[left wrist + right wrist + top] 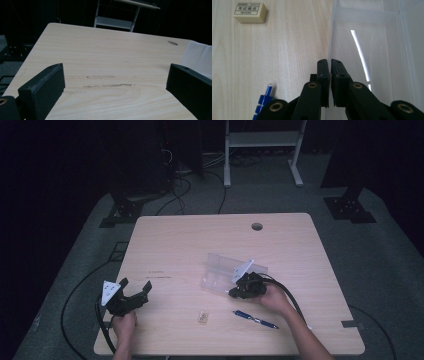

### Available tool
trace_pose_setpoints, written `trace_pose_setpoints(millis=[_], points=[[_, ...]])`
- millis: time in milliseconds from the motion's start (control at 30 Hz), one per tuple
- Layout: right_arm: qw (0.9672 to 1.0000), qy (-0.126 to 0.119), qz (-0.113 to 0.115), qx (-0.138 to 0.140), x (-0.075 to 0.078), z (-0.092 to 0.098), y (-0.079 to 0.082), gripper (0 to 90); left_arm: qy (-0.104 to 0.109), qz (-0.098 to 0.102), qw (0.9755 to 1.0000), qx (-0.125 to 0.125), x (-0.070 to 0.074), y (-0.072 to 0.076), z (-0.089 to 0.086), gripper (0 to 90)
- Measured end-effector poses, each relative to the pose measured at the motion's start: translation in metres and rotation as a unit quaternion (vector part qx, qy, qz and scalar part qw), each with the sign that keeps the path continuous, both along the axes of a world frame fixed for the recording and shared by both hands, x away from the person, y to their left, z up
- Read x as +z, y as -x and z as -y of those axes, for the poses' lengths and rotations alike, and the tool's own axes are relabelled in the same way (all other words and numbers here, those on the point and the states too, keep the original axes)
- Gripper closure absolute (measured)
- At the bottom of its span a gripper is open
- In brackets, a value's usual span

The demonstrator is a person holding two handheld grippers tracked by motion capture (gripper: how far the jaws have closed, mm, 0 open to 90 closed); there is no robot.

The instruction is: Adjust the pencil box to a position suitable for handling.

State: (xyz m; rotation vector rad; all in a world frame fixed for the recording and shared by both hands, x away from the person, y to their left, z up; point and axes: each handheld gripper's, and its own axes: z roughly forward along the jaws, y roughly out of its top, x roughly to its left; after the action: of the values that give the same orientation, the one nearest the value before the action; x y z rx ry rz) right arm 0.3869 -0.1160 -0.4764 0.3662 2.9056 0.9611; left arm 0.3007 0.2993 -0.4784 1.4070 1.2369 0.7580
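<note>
A clear plastic box (pixel 225 272) with its lid up lies right of the table's centre. My right gripper (pixel 233 293) is at the box's near edge. In the right gripper view its jaws (pixel 329 61) stand almost together with the thin wall of the box (pixel 367 50) pinched between them. A cream eraser (pixel 202 316) (pixel 250 12) and a blue pen (pixel 255 319) (pixel 263 102) lie on the wood near the front edge. My left gripper (pixel 135 285) (pixel 116 87) rests at the front left with its jaws wide apart and nothing in them. A corner of the box (pixel 197 57) is at its far right.
The wooden table (pixel 165 235) has a round cable hole (pixel 257 226) near its far edge. Black cables trail from both grippers over the front edge. A white shelf frame (pixel 262 140) stands on the dark floor behind the table.
</note>
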Motion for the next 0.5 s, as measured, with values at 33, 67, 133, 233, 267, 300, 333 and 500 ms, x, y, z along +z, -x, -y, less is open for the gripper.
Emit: trace_pose_setpoints(millis=[33,67,133,233,267,300,333,500], points=[[1.0000,-0.002,-0.004,-0.004,0.000,0.000,0.000,80.5,0.001,0.001,1.0000,0.000,0.000,0.000,0.000,1.0],[0.9999,-0.006,-0.007,-0.009,0.001,0.001,0.000,78.0,0.002,0.002,1.0000,0.001,0.000,0.000,0.000,1.1],[0.9997,-0.014,-0.012,-0.013,0.003,0.003,-0.001,74.2,0.003,0.001,1.0000,0.000,0.000,0.000,-0.001,1.1],[0.9993,-0.030,-0.010,-0.021,0.008,0.008,0.000,69.5,0.003,0.001,1.0000,0.000,0.000,0.000,-0.001,1.0],[0.9990,-0.037,-0.011,-0.022,0.010,0.010,0.000,69.3,0.003,0.001,1.0000,-0.001,0.000,0.000,0.000,1.1],[0.9987,-0.043,-0.012,-0.026,0.012,0.012,0.001,68.6,0.002,0.001,1.0000,-0.001,0.000,0.000,0.000,1.1],[0.9985,-0.047,-0.011,-0.028,0.014,0.014,0.002,67.1,0.000,0.000,1.0000,-0.001,0.000,0.000,0.000,1.1],[0.9971,-0.061,-0.009,-0.046,0.020,0.024,0.006,59.6,-0.003,-0.001,1.0000,-0.002,0.000,0.000,0.000,1.1]])
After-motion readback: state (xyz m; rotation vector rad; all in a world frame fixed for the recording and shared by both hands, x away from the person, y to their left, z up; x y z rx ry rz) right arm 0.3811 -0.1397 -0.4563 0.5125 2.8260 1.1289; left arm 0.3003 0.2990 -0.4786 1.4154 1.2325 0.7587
